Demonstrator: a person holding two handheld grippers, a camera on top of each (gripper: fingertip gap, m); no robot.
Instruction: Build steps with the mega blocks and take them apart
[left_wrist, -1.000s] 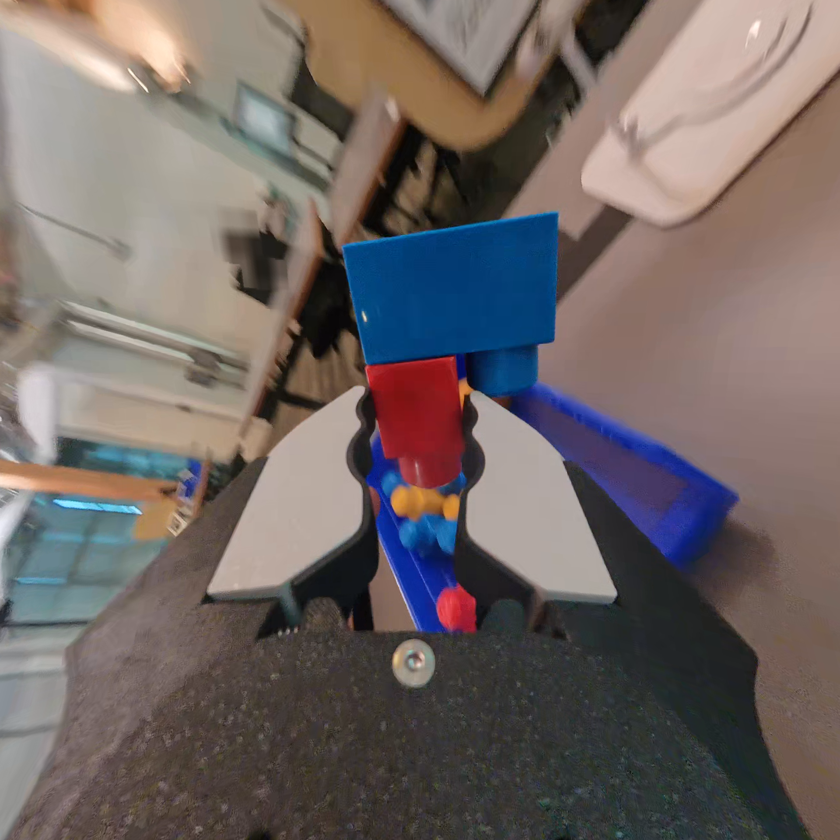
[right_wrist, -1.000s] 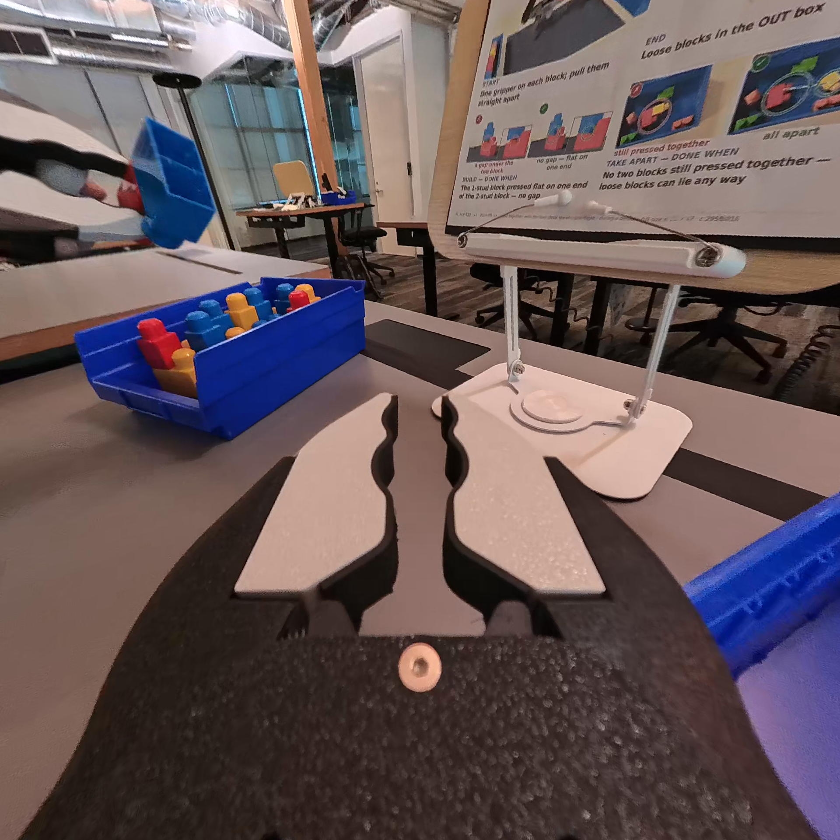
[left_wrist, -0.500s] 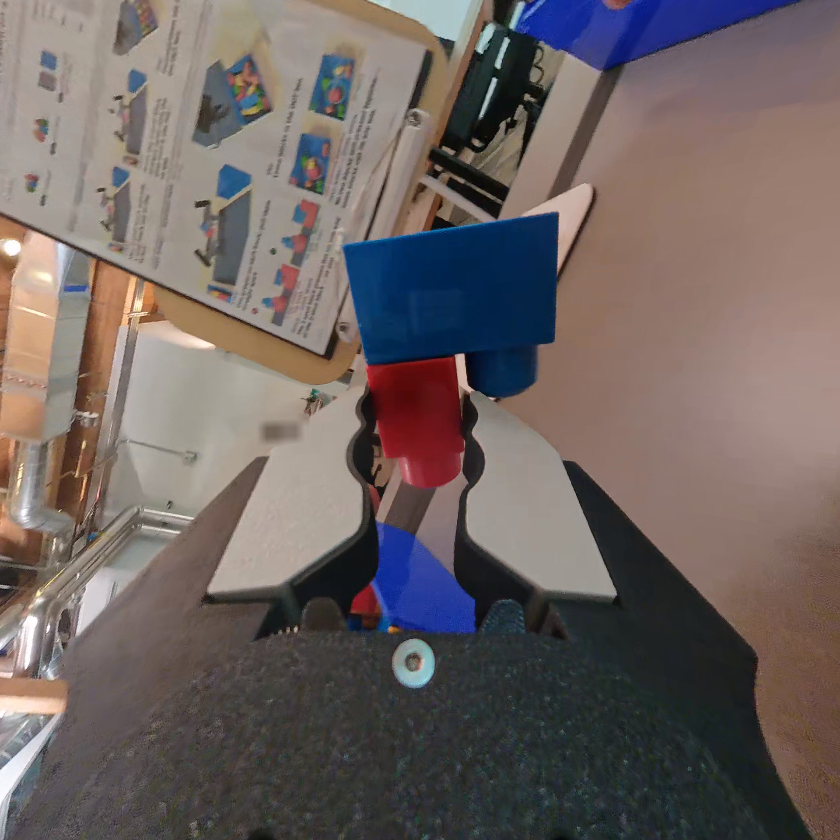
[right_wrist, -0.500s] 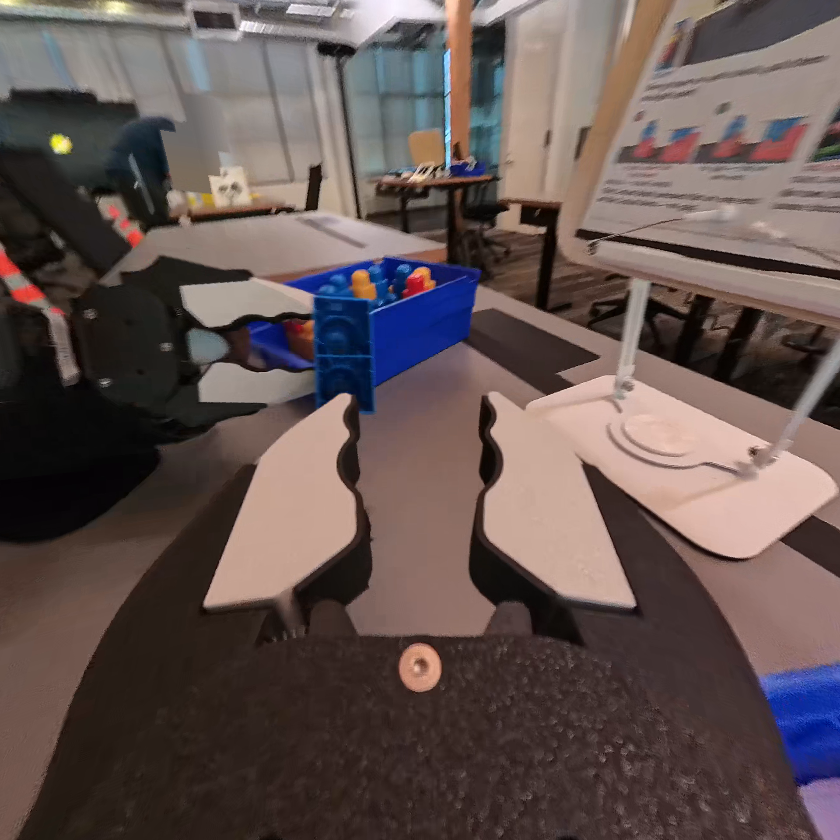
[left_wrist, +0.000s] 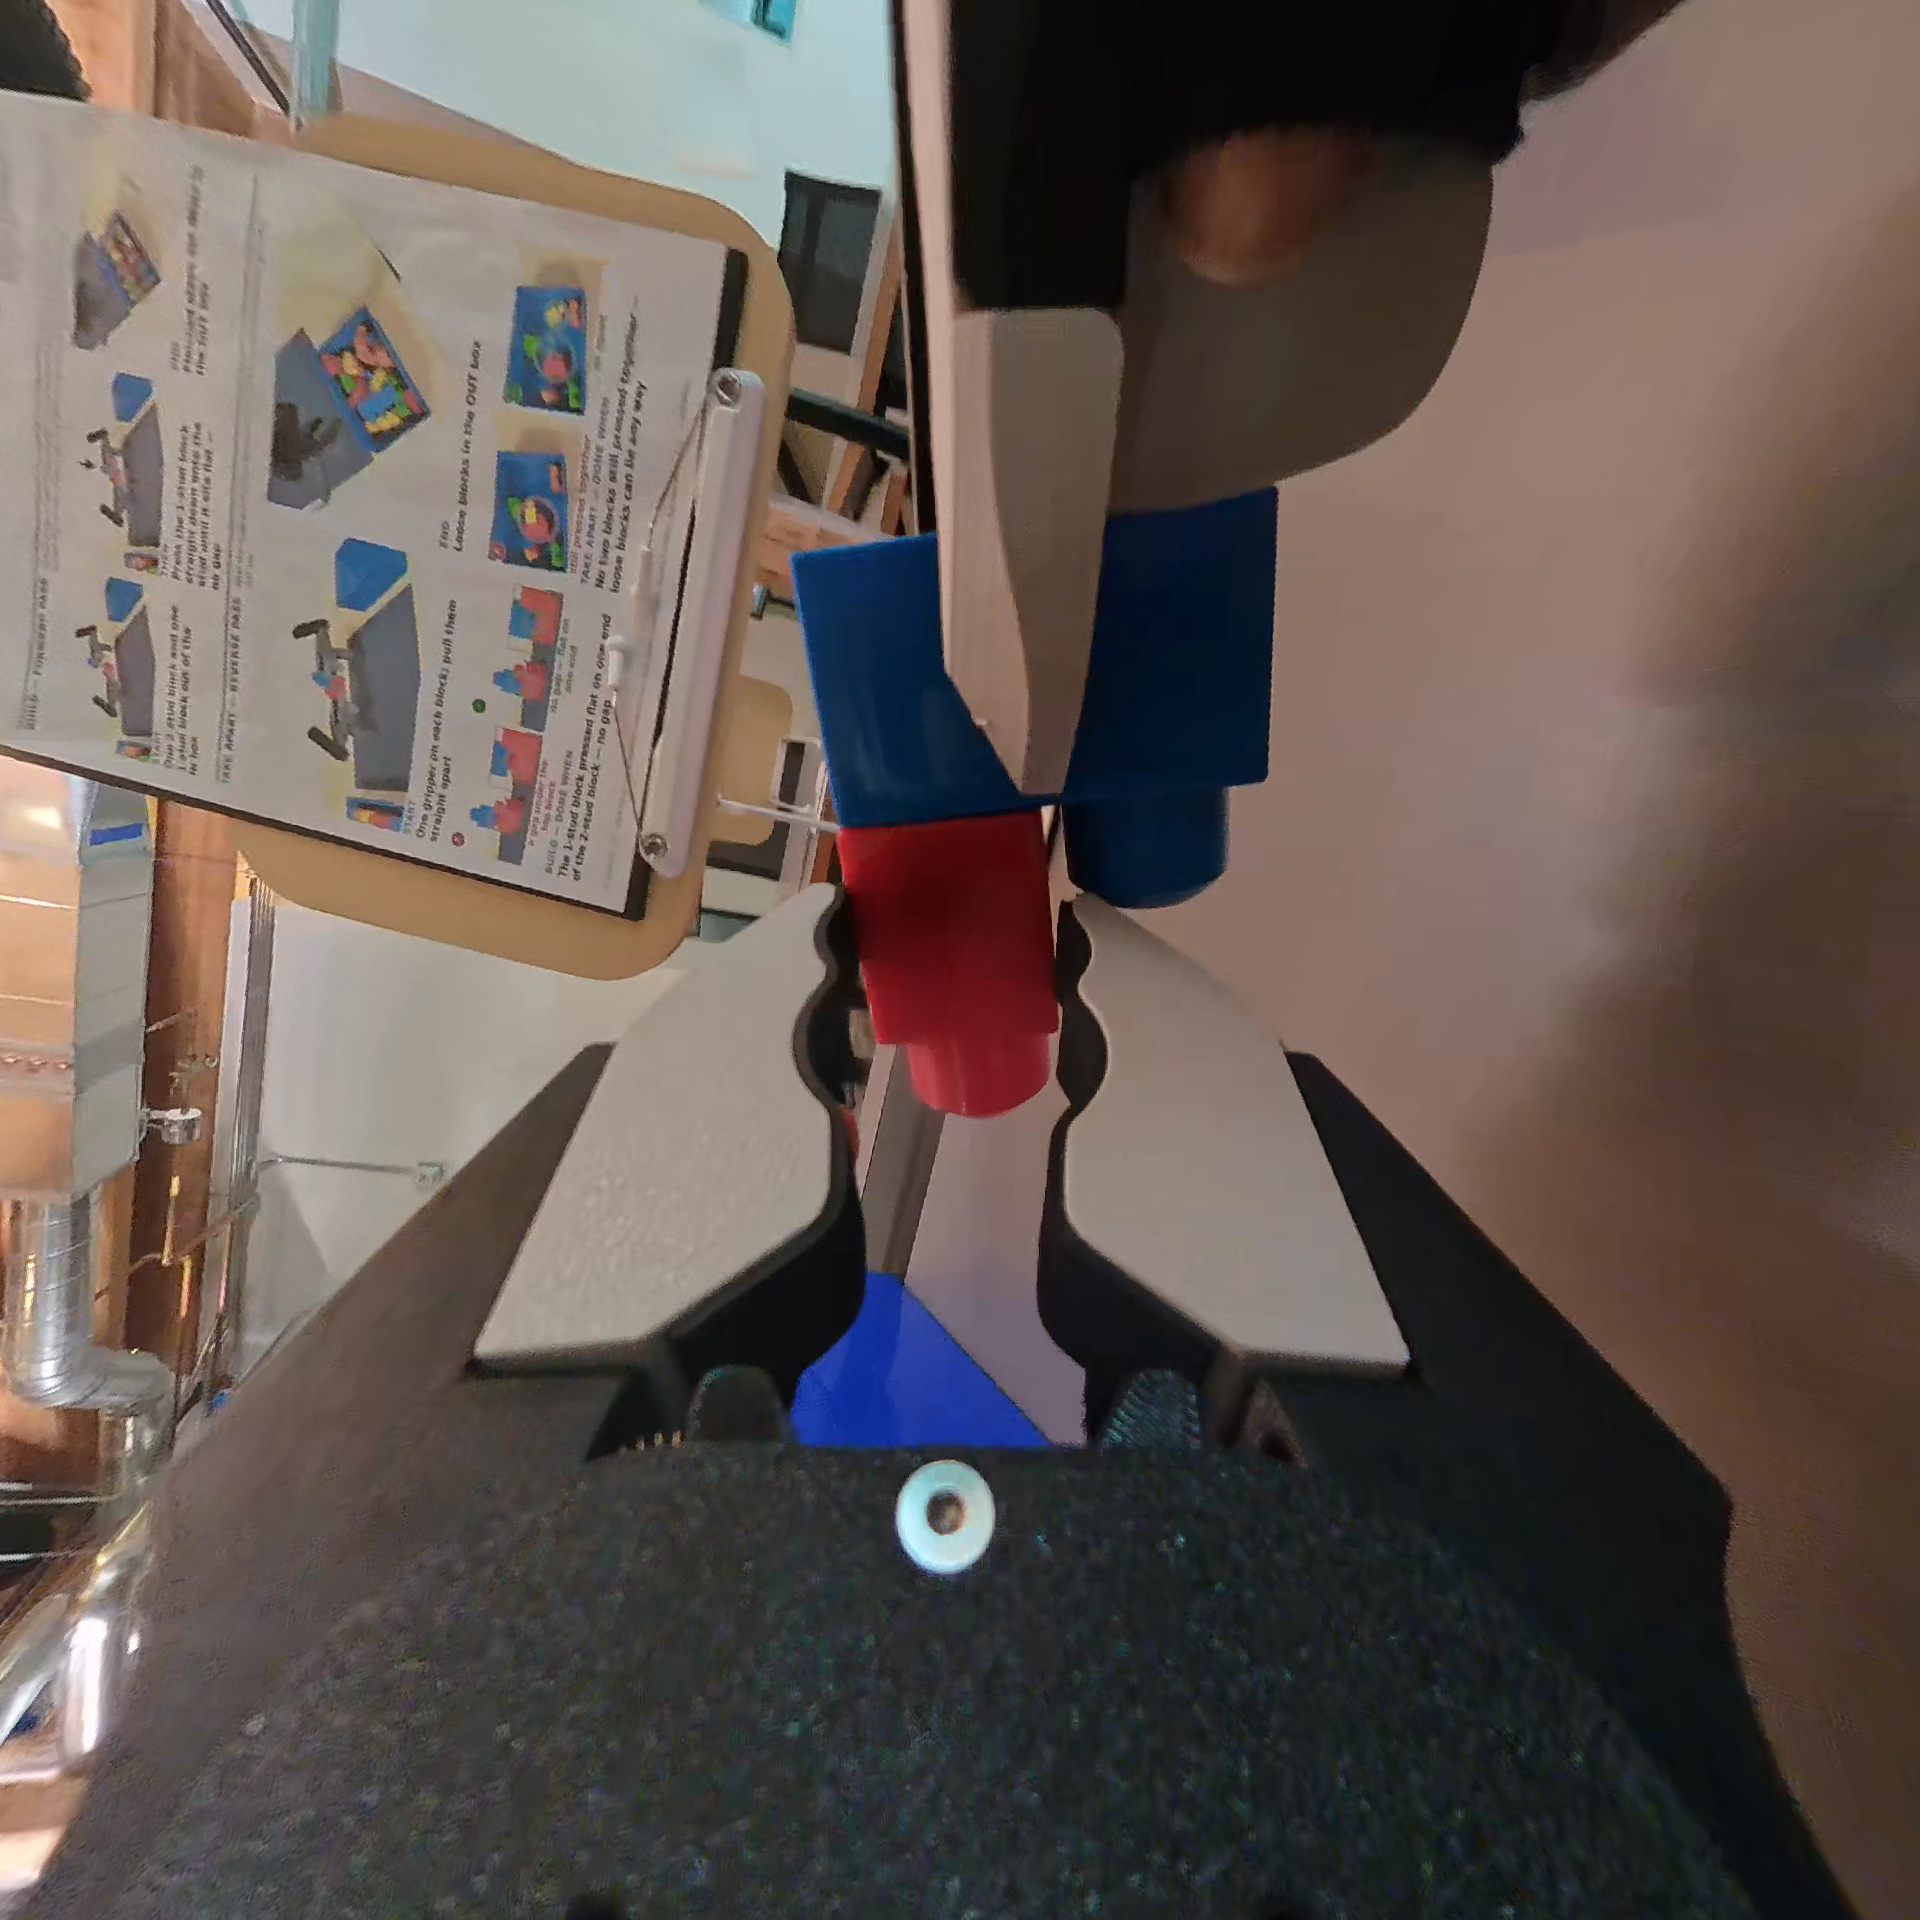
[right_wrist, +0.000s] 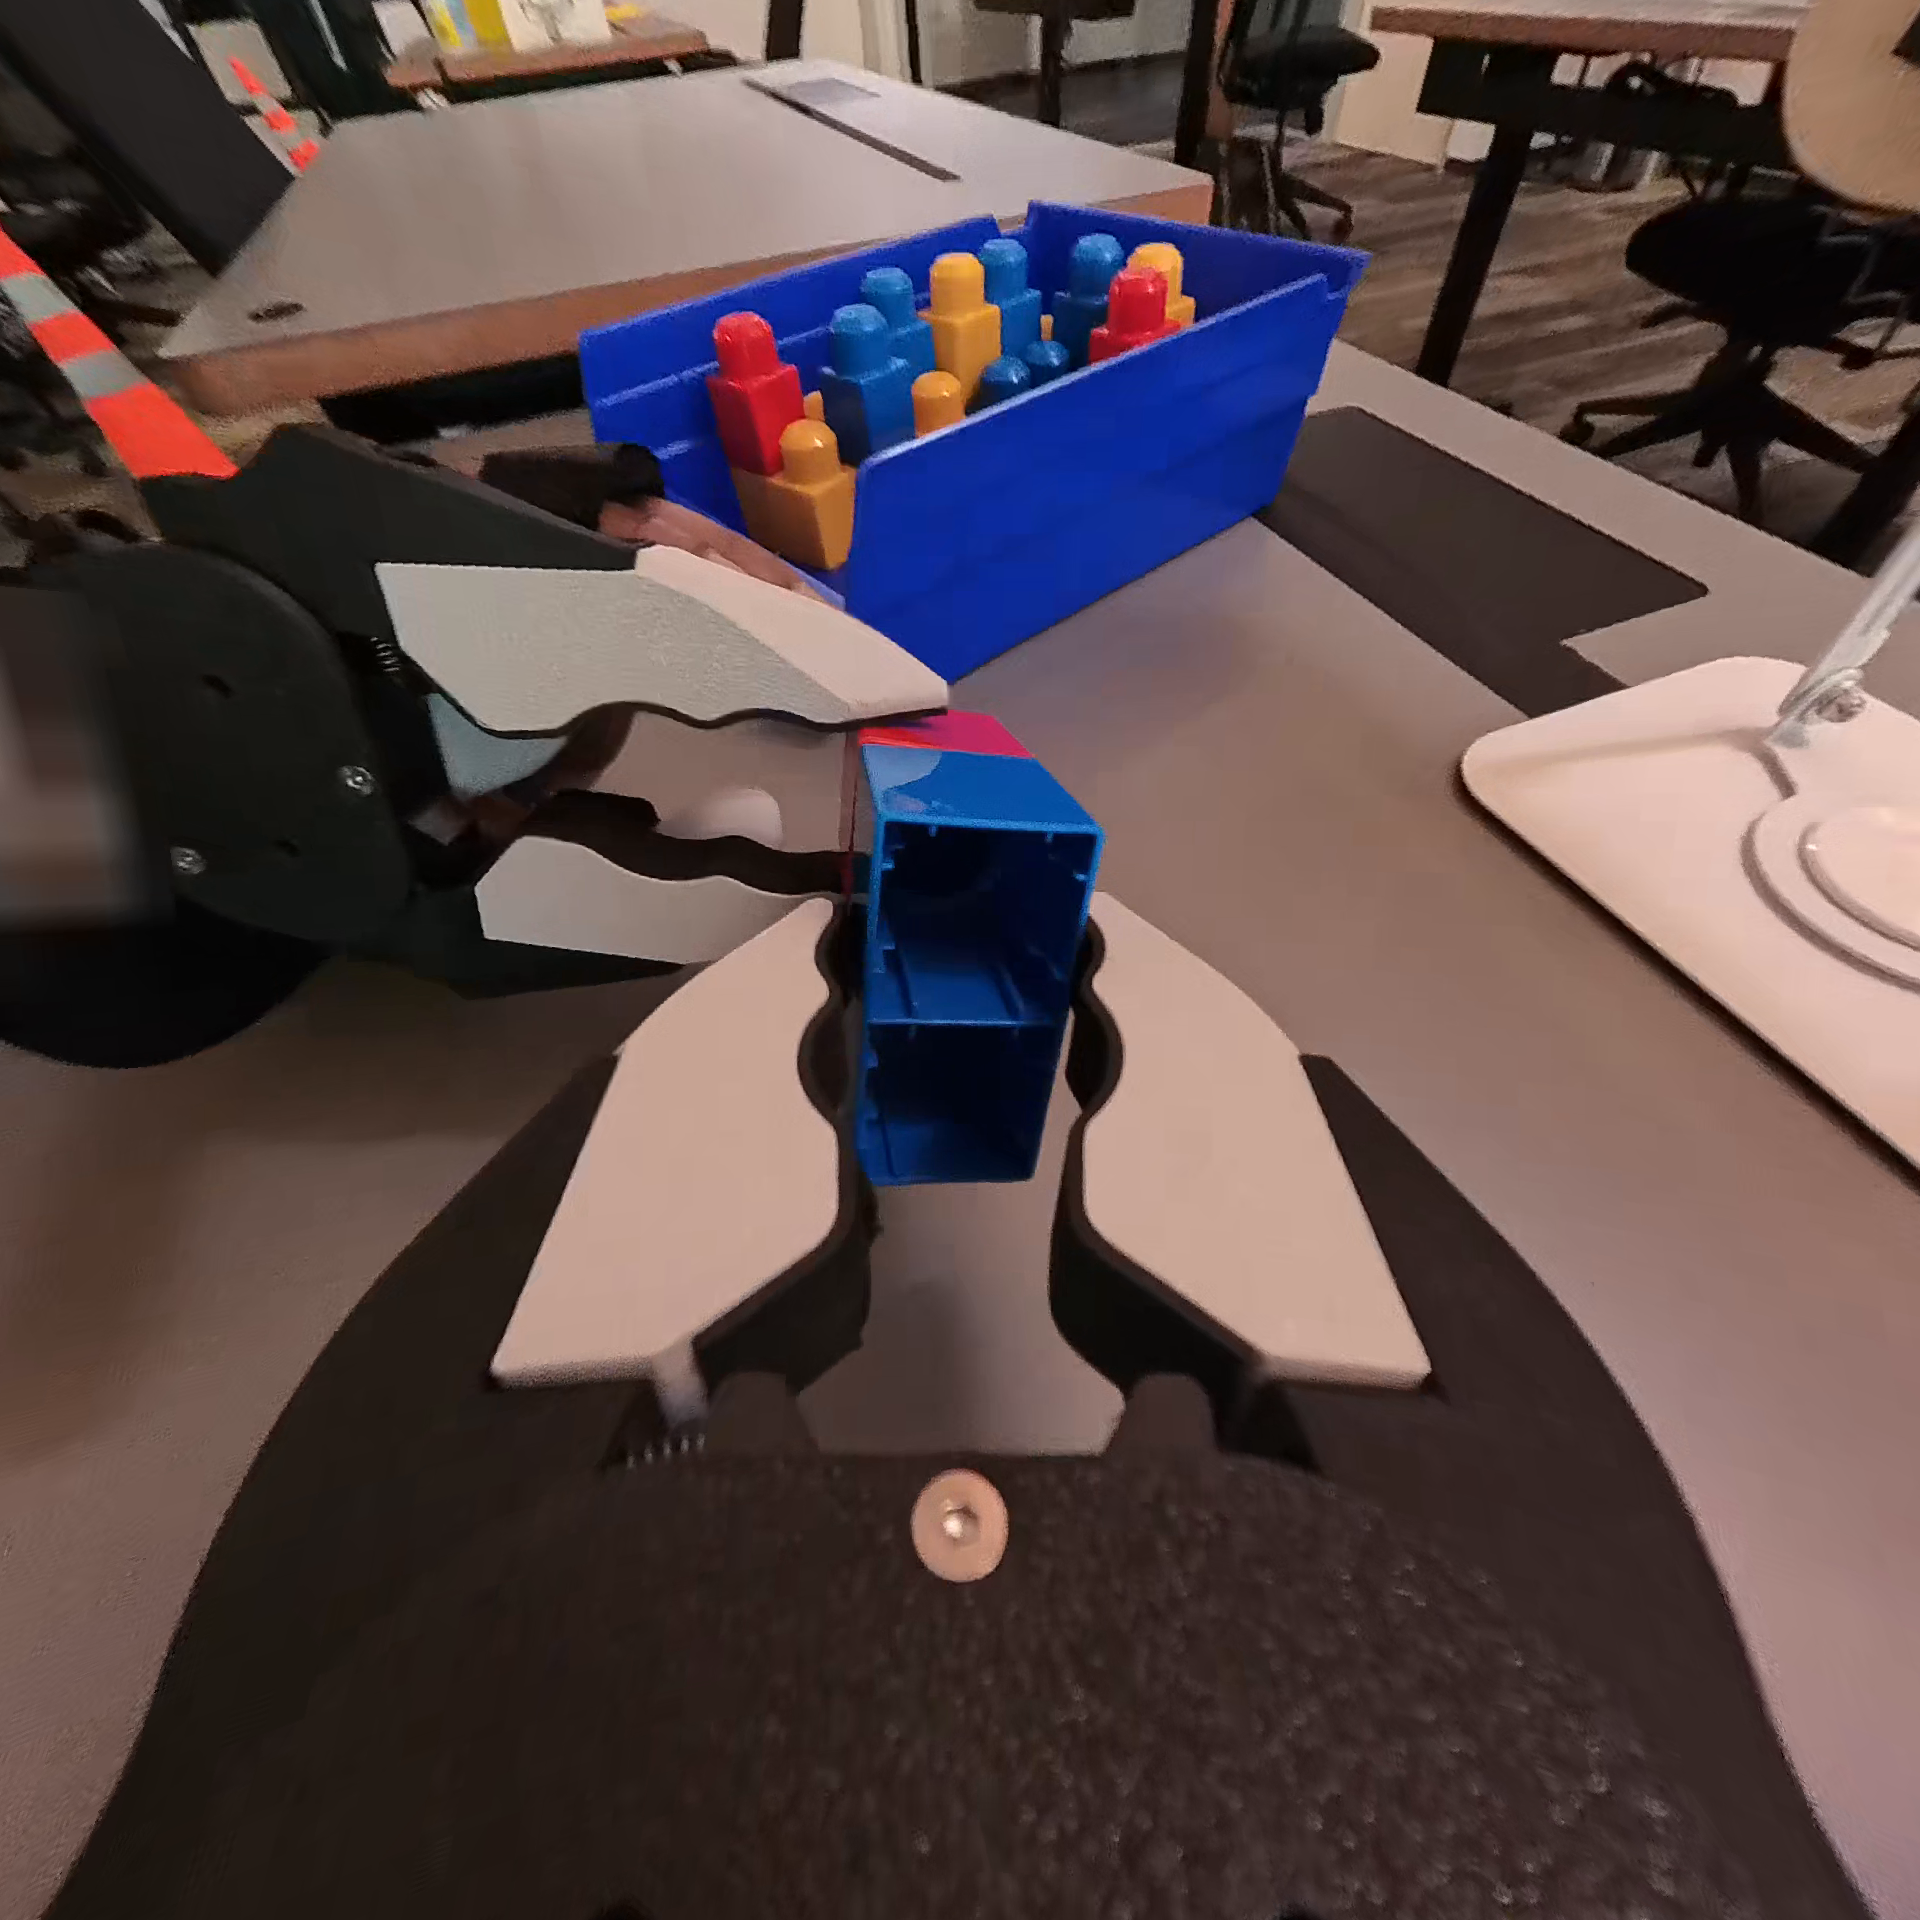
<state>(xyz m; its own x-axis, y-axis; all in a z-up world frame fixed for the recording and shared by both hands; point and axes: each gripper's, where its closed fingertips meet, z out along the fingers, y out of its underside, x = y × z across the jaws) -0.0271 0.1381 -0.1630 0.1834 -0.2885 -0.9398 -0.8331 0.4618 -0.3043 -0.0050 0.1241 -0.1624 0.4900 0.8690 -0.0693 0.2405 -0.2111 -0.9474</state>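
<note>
Ahead of me a white stand base (right_wrist: 1704, 831) rests on my grey worktop (right_wrist: 1351, 665), beside a dark mat (right_wrist: 1455, 540). The stand carries an instruction sheet on a pale board (left_wrist: 364, 499). Beyond my worktop I see another table (right_wrist: 644, 208) and dark office chairs (right_wrist: 1756, 270).

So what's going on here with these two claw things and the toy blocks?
A person works two hand-held grippers. The left gripper is clamped on a red block that is pressed onto a longer blue block. The right gripper is closed around the blue block, held above the grey table. The two blocks are not yet apart. A blue bin of other blocks sits behind.
</note>
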